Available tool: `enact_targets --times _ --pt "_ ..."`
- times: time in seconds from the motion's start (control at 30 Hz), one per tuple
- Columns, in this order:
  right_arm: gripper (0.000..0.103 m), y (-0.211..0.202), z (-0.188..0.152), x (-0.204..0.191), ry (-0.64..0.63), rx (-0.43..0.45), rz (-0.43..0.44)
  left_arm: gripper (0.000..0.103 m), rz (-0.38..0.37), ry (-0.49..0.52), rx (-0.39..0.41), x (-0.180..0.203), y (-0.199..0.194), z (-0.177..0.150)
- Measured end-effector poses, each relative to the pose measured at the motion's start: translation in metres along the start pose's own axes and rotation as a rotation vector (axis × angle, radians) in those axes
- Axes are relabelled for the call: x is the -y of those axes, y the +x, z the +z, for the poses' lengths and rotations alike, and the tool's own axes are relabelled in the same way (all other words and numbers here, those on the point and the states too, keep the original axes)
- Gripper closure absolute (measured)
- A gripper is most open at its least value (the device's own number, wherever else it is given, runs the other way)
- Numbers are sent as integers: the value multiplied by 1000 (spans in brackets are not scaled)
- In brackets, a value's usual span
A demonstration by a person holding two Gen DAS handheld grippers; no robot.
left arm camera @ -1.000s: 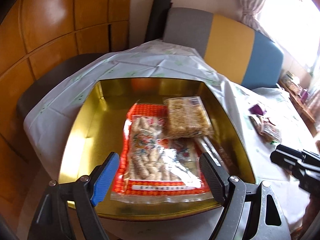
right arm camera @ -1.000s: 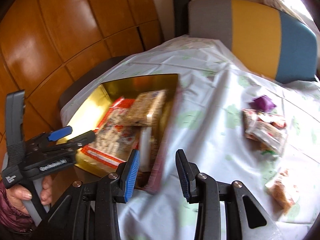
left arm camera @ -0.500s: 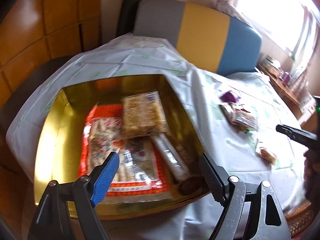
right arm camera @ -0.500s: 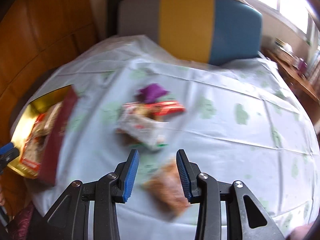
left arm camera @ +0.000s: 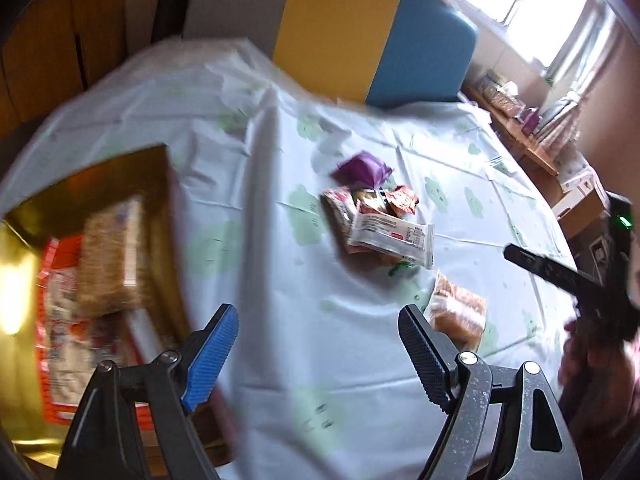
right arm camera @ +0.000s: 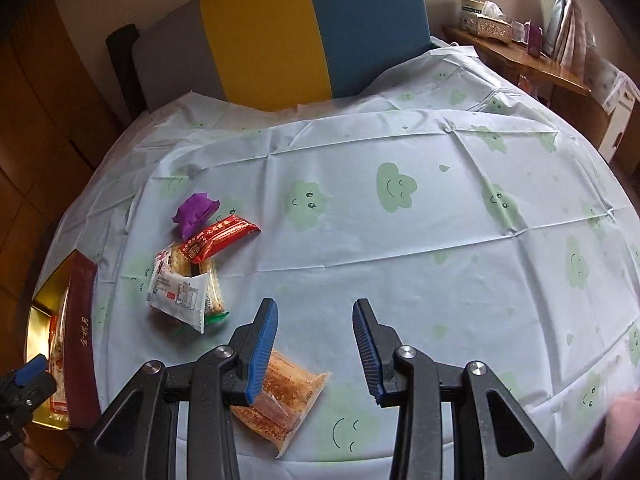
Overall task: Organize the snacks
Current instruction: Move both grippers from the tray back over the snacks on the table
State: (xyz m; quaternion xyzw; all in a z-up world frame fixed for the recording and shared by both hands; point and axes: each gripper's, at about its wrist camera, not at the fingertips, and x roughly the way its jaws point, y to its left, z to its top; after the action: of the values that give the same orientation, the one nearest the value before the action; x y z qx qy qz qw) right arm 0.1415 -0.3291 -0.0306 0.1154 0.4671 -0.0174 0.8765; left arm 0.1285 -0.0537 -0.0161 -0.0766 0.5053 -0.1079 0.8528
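So on the far left there's the gold tin (left arm camera: 24, 264) with a dark red outer wall, sitting at the edge of the table (right arm camera: 440, 208) with its pale tablecloth covered in green smiley clouds. Inside it I can make out one big orange-red bag of snacks (left arm camera: 56, 320) and one clear pack of brown bars (left arm camera: 108, 264) lying on top, all pretty blurry. There's gold writing on the tin's red side in the right wrist view but I can't read it.

The left gripper (left arm camera: 316, 352) is spread wide with nothing between its fingers, hanging over bare cloth just right of the tin. The loose pile sits beyond it toward the middle of the table: one purple wrapper (right arm camera: 196, 210), one red packet (right arm camera: 218, 238) with white characters too small to read, a clear cracker pack (right arm camera: 210, 276), and a white packet (right arm camera: 176, 296) with a label panel on top. Possibly more underneath, can't tell.

Closest snack is the single clear pack of brown crisp bars (right arm camera: 280, 396), lying right under the right gripper's (right arm camera: 314, 356) left finger. That gripper's jaws are narrow but apart, pinching nothing, pack not between them.
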Motion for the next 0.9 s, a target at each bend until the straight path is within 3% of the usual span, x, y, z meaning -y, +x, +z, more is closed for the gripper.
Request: enact_targets --times 0.37,0.6,0.77,0.9 --pt "63 -9 2 4 35 17 31 20 4 -193 -151 29 78 43" --pt "63 -12 2 -2 19 19 55 20 60 -299 -159 36 103 66" --pt "63 -12 2 1 34 18 73 20 123 -229 -165 52 122 74" --pt "63 -12 3 4 50 12 80 20 145 -138 -177 60 123 61"
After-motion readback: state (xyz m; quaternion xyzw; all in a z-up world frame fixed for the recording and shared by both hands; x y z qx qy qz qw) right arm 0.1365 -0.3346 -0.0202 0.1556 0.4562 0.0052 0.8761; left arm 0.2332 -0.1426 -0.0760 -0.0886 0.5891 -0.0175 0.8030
